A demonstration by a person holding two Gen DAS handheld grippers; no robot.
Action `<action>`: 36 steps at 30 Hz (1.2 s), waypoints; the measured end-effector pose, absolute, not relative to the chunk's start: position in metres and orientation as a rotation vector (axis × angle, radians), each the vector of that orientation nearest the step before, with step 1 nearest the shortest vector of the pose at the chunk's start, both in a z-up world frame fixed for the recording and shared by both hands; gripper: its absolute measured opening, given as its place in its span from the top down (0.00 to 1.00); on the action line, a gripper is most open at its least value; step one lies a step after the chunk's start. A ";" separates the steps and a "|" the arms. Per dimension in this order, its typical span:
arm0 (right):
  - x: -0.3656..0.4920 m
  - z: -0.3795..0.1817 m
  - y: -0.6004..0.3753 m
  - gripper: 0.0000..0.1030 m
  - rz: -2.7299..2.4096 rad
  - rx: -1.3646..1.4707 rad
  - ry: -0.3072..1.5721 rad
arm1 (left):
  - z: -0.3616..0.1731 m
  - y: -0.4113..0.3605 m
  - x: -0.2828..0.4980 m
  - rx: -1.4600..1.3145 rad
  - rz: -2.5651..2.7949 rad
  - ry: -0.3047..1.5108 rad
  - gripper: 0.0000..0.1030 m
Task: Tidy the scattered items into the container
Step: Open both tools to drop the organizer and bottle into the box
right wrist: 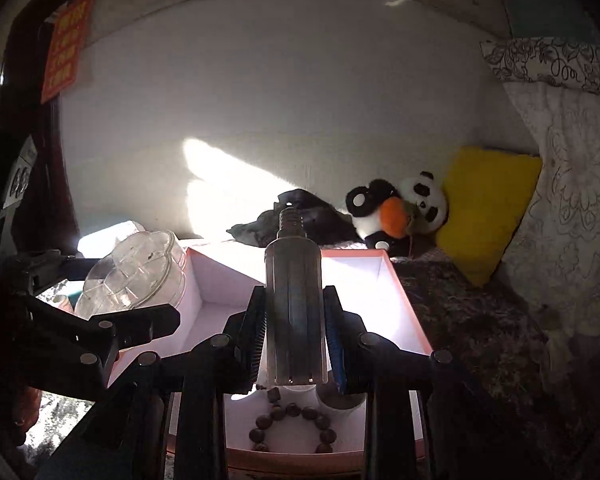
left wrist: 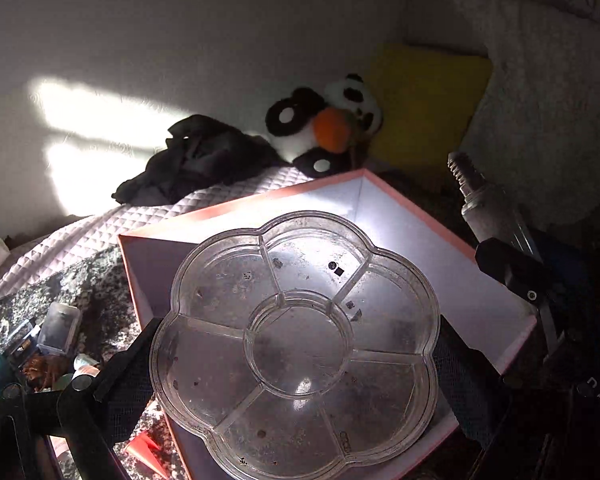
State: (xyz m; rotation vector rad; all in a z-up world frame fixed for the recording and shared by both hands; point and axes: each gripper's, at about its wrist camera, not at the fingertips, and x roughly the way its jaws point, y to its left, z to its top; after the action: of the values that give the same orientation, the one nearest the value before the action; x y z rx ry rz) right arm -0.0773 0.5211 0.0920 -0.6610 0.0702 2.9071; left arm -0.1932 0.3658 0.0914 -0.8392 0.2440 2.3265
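Blk grippers (right wrist: 294, 332), round silver screws

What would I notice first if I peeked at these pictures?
Probably the clear flower-shaped plastic tray, gripped in the left gripper above the pink-edged white box. Next, the ribbed metal cylinder squeezed in the right gripper, and the panda plush toy by the wall.

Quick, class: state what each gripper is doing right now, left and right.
Left gripper: shut on the clear flower-shaped tray, over the pink box.
Right gripper: shut on the metal cylinder, above the box.
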 end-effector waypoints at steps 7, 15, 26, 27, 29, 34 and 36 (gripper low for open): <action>-0.099 0.072 0.532 0.72 2.850 -0.752 0.082 | 0.071 0.386 -0.212 -0.919 2.316 0.280 0.03; -0.122 0.052 0.539 0.68 2.792 -0.838 0.077 | 0.055 0.392 -0.229 -1.025 2.297 0.268 0.02; -0.110 0.065 0.549 0.35 2.755 -0.724 0.143 | 0.062 0.376 -0.230 -1.035 2.312 0.203 0.02; -0.108 0.067 0.549 0.35 2.757 -0.717 0.147 | 0.063 0.375 -0.230 -1.035 2.313 0.206 0.02; -0.106 0.069 0.547 0.35 2.763 -0.702 0.154 | 0.065 0.374 -0.228 -1.035 2.315 0.212 0.02; -0.100 0.075 0.541 0.35 2.780 -0.682 0.152 | 0.068 0.376 -0.226 -1.042 2.282 0.224 0.02; -0.100 0.076 0.540 0.35 2.781 -0.680 0.150 | 0.068 0.377 -0.224 -1.034 2.279 0.239 0.02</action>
State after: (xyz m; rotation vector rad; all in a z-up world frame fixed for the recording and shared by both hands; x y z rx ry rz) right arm -0.0997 0.5402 0.0763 -0.6795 0.1503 2.7812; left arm -0.2236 0.3771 0.0685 -1.0335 0.2395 2.2788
